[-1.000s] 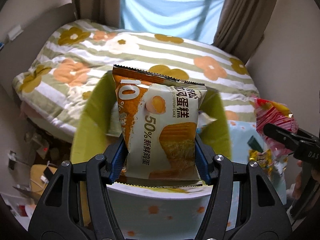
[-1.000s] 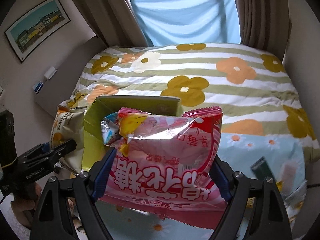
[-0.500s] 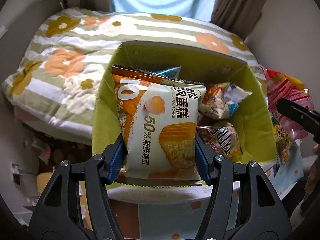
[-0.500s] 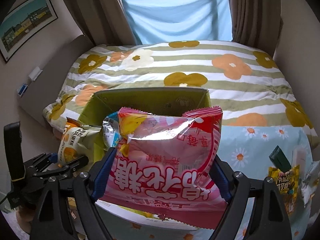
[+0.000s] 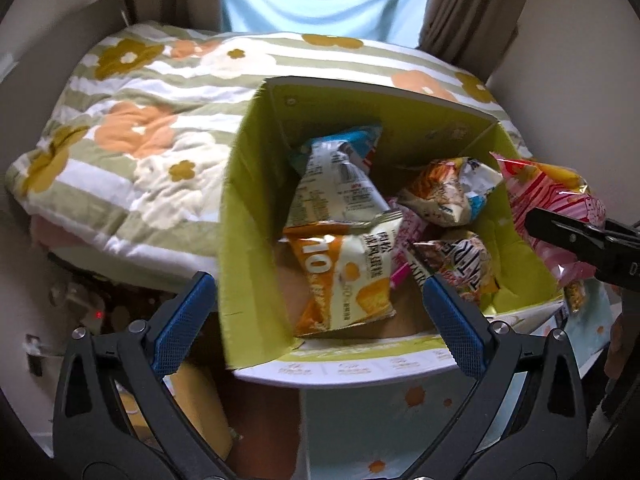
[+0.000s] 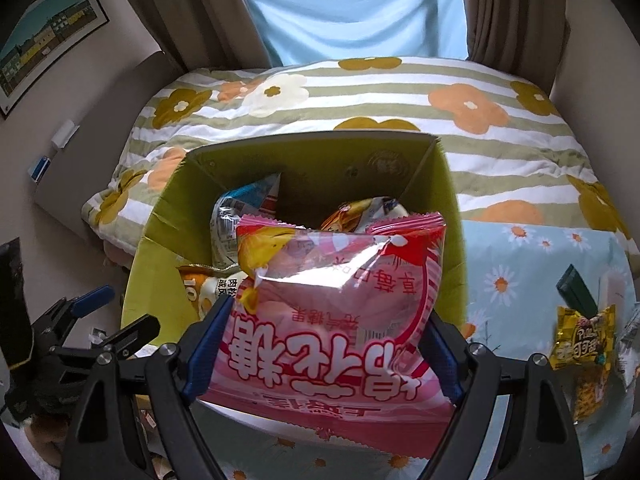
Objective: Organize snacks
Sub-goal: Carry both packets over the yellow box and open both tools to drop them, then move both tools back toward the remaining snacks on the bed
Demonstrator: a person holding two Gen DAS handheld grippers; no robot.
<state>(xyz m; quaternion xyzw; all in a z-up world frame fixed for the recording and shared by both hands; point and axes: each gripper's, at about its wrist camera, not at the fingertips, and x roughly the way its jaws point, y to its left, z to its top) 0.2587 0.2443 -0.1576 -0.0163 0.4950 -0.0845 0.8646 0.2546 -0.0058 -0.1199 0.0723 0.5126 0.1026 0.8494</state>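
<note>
Left wrist view: the left gripper (image 5: pixel 320 316) is seen with its jaws just opened wide above the green box (image 5: pixel 244 240); nothing is pressed between them, and the orange cake packet (image 5: pixel 344 280) lies inside among other snacks. Right wrist view: the right gripper (image 6: pixel 326 350) is clamped on the pink candy bag (image 6: pixel 332 316), which is held over the box's near edge. A yellow packet (image 6: pixel 584 340) lies on the right.

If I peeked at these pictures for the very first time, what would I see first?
Probably the big pink bag, filling the middle of the right wrist view, squeezed in the right gripper just above the green box. Next, the box itself, sitting at the edge of a flowery bed, with several snack packs inside. The orange cake pack lies in it, just let go by the wide-open left gripper.
</note>
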